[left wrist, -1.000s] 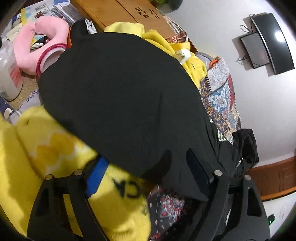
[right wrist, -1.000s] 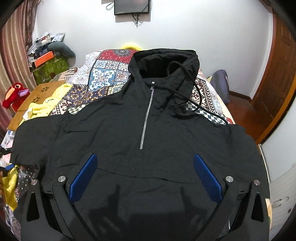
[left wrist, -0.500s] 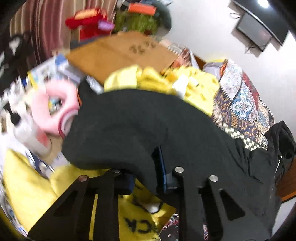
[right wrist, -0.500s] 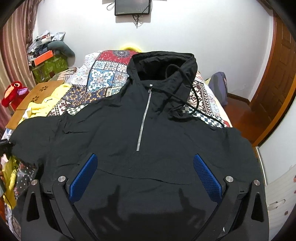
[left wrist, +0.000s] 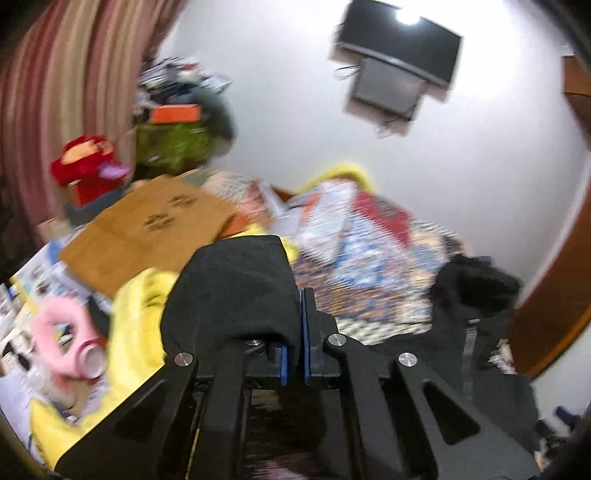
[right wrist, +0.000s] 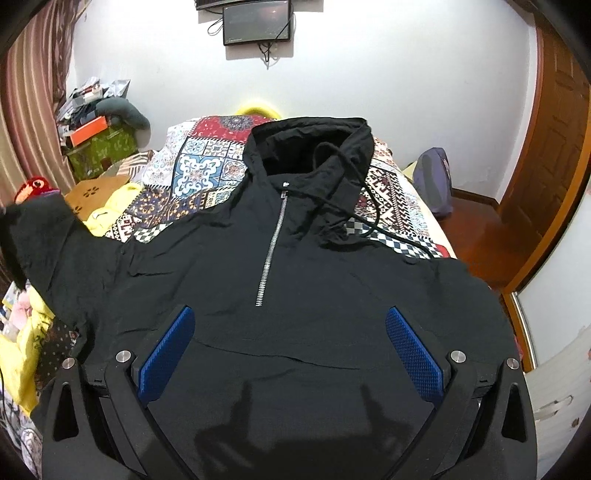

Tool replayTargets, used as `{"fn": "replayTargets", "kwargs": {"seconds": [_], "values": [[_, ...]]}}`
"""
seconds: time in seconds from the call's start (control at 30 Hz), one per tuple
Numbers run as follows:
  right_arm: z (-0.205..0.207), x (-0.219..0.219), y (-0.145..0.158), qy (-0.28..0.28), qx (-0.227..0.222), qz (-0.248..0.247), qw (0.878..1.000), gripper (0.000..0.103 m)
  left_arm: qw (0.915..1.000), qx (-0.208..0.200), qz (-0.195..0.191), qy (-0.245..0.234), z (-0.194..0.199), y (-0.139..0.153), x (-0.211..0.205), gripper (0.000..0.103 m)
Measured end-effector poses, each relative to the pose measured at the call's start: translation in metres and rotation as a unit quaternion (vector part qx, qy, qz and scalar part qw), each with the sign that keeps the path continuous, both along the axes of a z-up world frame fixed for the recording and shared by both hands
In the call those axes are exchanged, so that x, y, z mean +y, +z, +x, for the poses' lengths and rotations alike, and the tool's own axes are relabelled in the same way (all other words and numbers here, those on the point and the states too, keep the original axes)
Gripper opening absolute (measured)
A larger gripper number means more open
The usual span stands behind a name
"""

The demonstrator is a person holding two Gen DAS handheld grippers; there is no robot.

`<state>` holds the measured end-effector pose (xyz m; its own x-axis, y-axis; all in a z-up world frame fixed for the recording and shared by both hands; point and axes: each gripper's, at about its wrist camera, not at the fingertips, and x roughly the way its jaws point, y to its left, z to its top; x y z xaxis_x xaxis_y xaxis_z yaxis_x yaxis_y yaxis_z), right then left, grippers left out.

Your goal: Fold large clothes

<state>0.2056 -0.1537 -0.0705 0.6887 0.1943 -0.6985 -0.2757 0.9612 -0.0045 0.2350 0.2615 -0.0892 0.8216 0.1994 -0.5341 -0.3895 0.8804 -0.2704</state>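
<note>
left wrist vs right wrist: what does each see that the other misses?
Left wrist only: the left tool shut on the black sleeve, and a pink ring-shaped item below it.

Right wrist only: the hoodie's zipper, hood and drawcord, with the right tool open above the front.

Both: the black hoodie, patterned bedspread, wall screen and yellow garment.

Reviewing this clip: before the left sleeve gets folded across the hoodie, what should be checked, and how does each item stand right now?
1. Left tool shut on the sleeve: ok.
2. Sleeve lifted off the bed: ok.
3. Right tool open, holding nothing, over the hoodie: ok.
4. Hoodie body flat, zipper up: ok.
5. Drawcord tucked in: not ok, it trails onto the bed.
6. Other sleeve laid out: cannot tell, it runs past the edge.
</note>
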Motion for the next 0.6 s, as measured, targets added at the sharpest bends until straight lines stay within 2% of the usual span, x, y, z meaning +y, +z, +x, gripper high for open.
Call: {"fn": "replayTargets", "kwargs": {"seconds": [0.17, 0.3, 0.43, 0.5, 0.6], "values": [[0.002, -0.019, 0.002, -0.011, -0.004, 0.009, 1.000, 0.103, 0.9969, -0.023, 0.009, -0.075, 0.034, 0.029, -0.065, 0.004], [0.005, -0.036, 0.001, -0.020, 0.001, 0.015, 1.000, 0.103, 0.9904, -0.012, 0.028, -0.135, 0.061, 0.029, -0.126, 0.004], [0.009, -0.051, -0.004, -0.032, 0.008, 0.018, 0.999, 0.103, 0.9792, 0.022, 0.054, -0.194, 0.082, 0.008, -0.187, 0.004], [0.011, -0.058, -0.008, -0.036, 0.012, 0.016, 0.999, 0.103, 0.9713, 0.047, 0.065, -0.224, 0.087, -0.009, -0.216, 0.004], [0.012, -0.066, -0.013, -0.041, 0.018, 0.009, 0.999, 0.103, 0.9547, 0.095, 0.076, -0.272, 0.094, -0.042, -0.254, 0.004]]}}
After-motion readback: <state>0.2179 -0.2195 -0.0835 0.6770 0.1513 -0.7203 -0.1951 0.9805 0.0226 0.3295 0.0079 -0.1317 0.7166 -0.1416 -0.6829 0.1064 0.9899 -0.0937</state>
